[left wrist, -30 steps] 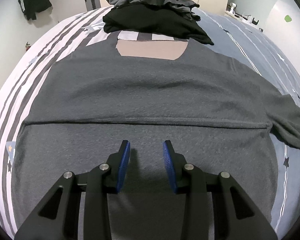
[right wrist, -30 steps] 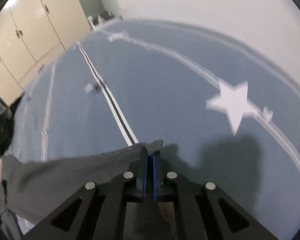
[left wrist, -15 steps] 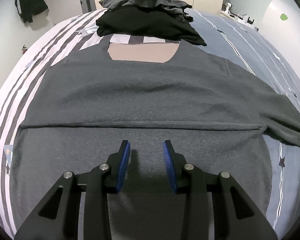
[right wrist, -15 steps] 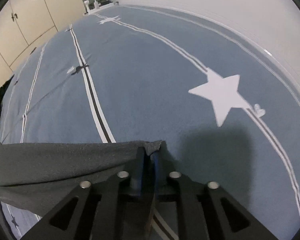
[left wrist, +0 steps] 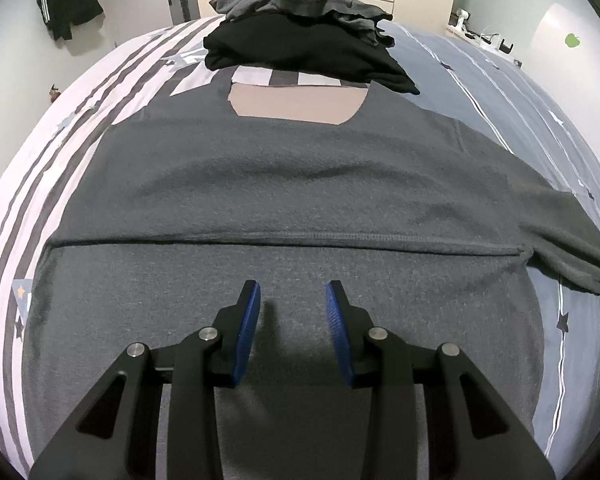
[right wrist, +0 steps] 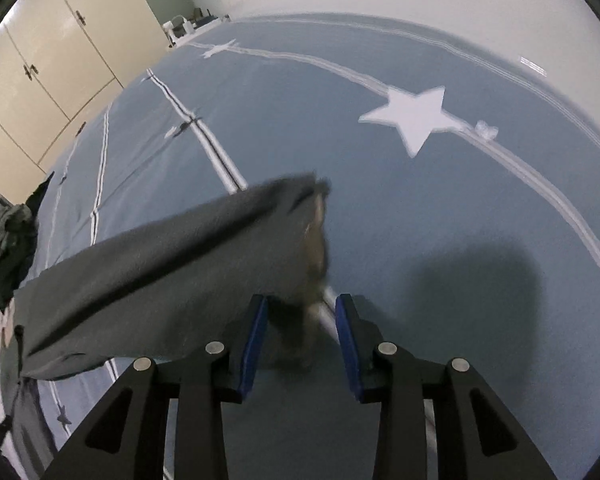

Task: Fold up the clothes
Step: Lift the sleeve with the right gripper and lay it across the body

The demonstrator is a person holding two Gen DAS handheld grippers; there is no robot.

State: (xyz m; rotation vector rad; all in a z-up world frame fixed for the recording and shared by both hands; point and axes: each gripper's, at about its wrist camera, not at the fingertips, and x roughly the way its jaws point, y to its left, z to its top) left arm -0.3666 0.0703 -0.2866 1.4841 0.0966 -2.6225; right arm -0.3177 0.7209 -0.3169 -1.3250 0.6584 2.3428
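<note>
The dark grey knit sweater [left wrist: 284, 184] lies spread flat on the star-patterned blue and white striped bedcover [right wrist: 440, 208], and there goes its sleeve [right wrist: 172, 256]: a second ago pinched tight, it now slips free as the right gripper [right wrist: 301, 308] opens, cuff blurred between the parting blue pads. The left gripper [left wrist: 293, 294] has not budged, jaws narrowly apart and empty over the hem. Beyond the collar sits a pile of black and grey clothes [left wrist: 300, 36].

We see the sweater [left wrist: 284, 184] spread flat on the bed [left wrist: 500, 92]. Behind the sweater sits the clothes pile [left wrist: 300, 36], overlapping its collar edge. Right of the sweater its sleeve [right wrist: 172, 256] stretches out onto the bed. Behind the pile stands the wardrobe [right wrist: 40, 80].
</note>
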